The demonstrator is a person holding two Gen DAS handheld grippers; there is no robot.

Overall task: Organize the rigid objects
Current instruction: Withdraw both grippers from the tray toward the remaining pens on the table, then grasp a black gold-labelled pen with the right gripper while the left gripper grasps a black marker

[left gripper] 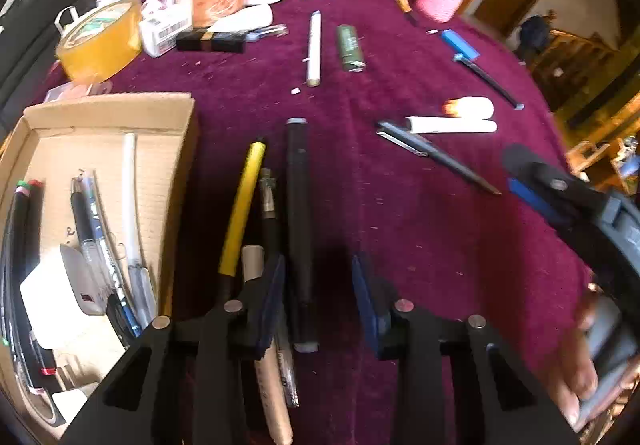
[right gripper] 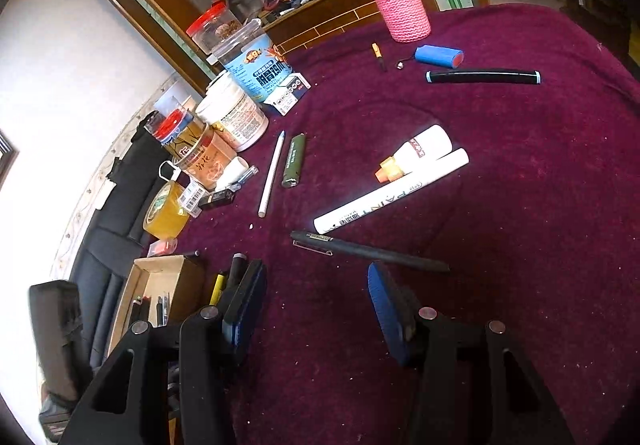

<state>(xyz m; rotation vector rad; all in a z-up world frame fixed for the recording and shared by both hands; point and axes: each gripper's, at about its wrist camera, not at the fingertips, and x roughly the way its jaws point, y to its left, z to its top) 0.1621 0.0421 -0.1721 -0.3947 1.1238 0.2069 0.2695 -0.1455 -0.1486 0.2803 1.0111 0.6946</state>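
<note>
My left gripper points down at the purple cloth and is open. A black marker lies lengthwise between its pads, close beside the left pad and apart from the right one. A yellow pen and other pens lie just outside the left finger. A cardboard box at the left holds several pens and a white charger. My right gripper is open and empty. A black pen lies just beyond its fingertips, and a white paint marker and a glue bottle lie farther off.
A white pen and a green lighter lie mid-table. Jars, small boxes and a tape roll crowd the far left. A pink knitted jar, a blue battery and another black marker sit at the back.
</note>
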